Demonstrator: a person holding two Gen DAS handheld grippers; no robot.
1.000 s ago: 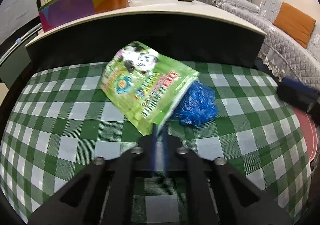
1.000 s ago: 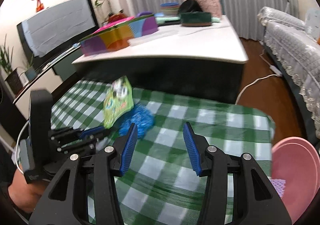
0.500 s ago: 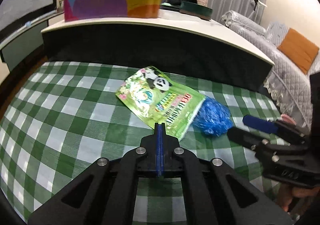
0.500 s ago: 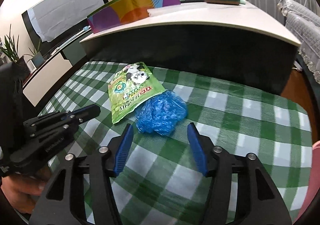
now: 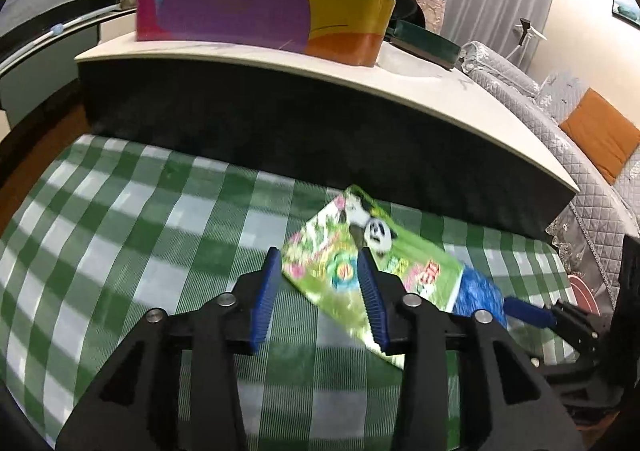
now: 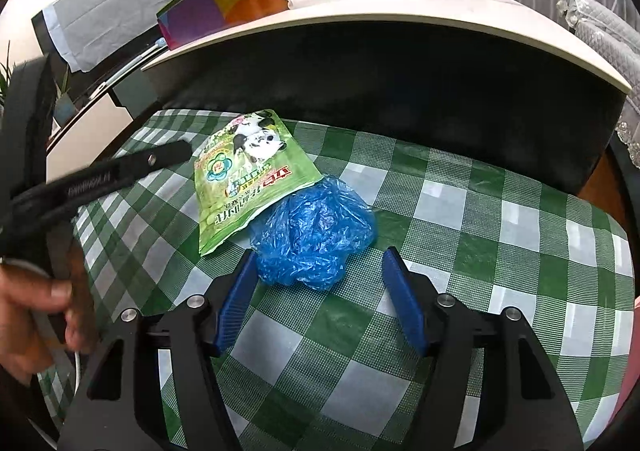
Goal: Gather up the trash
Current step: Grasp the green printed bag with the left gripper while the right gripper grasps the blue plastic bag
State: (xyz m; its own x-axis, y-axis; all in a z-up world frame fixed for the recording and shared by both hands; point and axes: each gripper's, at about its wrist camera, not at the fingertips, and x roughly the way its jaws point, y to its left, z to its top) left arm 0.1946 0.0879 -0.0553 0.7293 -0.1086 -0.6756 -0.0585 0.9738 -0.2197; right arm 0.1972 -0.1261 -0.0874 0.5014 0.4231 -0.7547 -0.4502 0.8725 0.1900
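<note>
— Now that the left gripper has just opened and let the green snack bag go, where's the trash?
— Apparently flat on the checked desk, touching the blue plastic wad; the right gripper is open, straddling the wad.

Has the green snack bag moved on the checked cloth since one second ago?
Yes. The green snack bag then hung tilted from the left gripper; now it lies flat beside the blue plastic wad.

A colourful box sits on the white table, perhaps cardboard.
</note>
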